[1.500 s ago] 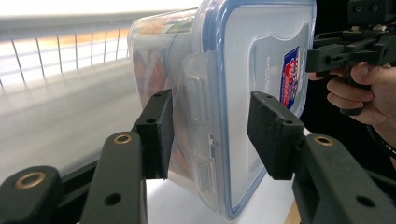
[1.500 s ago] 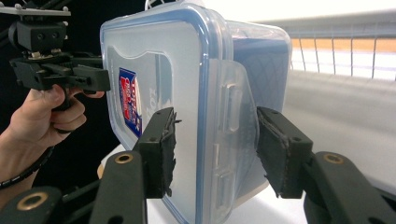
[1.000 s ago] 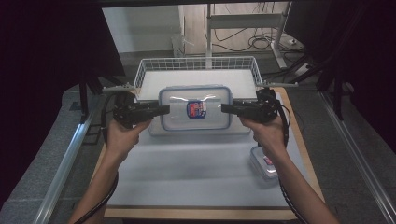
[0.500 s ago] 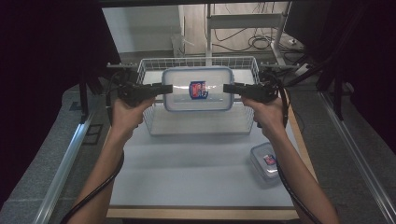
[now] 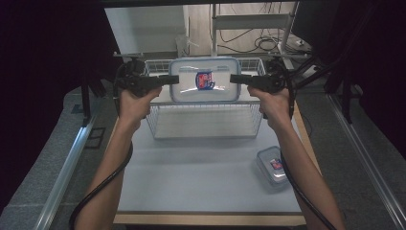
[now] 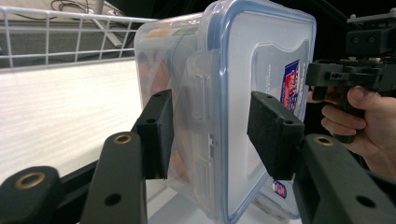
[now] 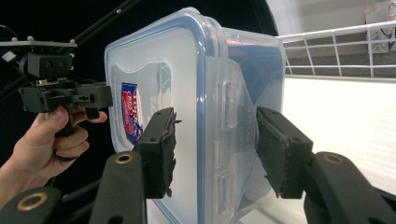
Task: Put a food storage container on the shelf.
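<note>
While both hands hold it level, the container (image 5: 205, 79) hangs in the air above the wire basket (image 5: 206, 125). Left gripper (image 5: 171, 79) and right gripper (image 5: 235, 78) each clamp one end of it. Another small container (image 5: 273, 165) lies on the tabletop (image 5: 191, 177).

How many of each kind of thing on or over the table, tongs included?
Lidded plastic containers: 2, a large container held over the basket and a small container on the table.
Wire basket: 1.
Tongs: 2, left tongs and right tongs.
Total: 5.
</note>
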{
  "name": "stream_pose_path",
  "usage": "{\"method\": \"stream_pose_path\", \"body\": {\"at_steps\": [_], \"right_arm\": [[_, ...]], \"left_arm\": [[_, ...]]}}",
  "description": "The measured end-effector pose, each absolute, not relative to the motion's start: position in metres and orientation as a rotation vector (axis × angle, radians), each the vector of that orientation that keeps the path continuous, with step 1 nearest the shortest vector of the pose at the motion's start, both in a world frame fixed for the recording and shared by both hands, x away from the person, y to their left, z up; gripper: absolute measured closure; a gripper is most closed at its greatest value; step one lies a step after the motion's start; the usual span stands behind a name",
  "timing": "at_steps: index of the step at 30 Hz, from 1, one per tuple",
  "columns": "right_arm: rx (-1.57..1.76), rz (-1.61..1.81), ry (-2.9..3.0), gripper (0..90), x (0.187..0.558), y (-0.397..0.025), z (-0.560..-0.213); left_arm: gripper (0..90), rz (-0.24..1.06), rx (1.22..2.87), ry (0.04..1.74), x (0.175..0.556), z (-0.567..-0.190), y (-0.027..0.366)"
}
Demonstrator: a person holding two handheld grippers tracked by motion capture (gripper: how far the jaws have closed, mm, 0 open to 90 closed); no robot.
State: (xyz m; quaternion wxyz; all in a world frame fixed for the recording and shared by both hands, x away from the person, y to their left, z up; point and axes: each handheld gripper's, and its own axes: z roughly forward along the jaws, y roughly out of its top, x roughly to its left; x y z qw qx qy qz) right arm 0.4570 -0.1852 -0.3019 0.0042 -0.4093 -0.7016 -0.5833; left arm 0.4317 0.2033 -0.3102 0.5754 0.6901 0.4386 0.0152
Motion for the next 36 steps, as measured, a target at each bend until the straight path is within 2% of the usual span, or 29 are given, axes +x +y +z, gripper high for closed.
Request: {"method": "stream_pose_path", "body": {"at_steps": [18,21,24,25,28,31,36], "right_arm": [[-1.300,-1.798,-2.161,48.5,0.481,-0.182,-0.309],[-1.306,-1.804,-2.160,48.2,0.483,-0.182,-0.310],[-1.313,-1.812,-2.172,47.3,0.487,-0.181,-0.311],[-1.316,-1.812,-2.184,46.1,0.487,-0.180,-0.311],[-1.366,-1.801,-2.222,41.3,0.488,-0.177,-0.311],[-1.409,-1.788,-2.291,46.9,0.490,-0.177,-0.310],[-1.413,-1.790,-2.368,47.7,0.490,-0.172,-0.308]], "left_arm": [[50.5,0.046,1.599,1.073,0.444,-0.314,0.204],[50.0,0.062,1.589,1.077,0.446,-0.315,0.203],[49.2,0.130,1.614,1.084,0.447,-0.314,0.200],[53.9,0.165,1.638,1.096,0.447,-0.313,0.198],[53.4,0.184,1.663,1.115,0.450,-0.317,0.195],[52.2,0.159,1.639,1.112,0.452,-0.321,0.195],[52.6,0.192,1.650,1.100,0.449,-0.319,0.193]]}}
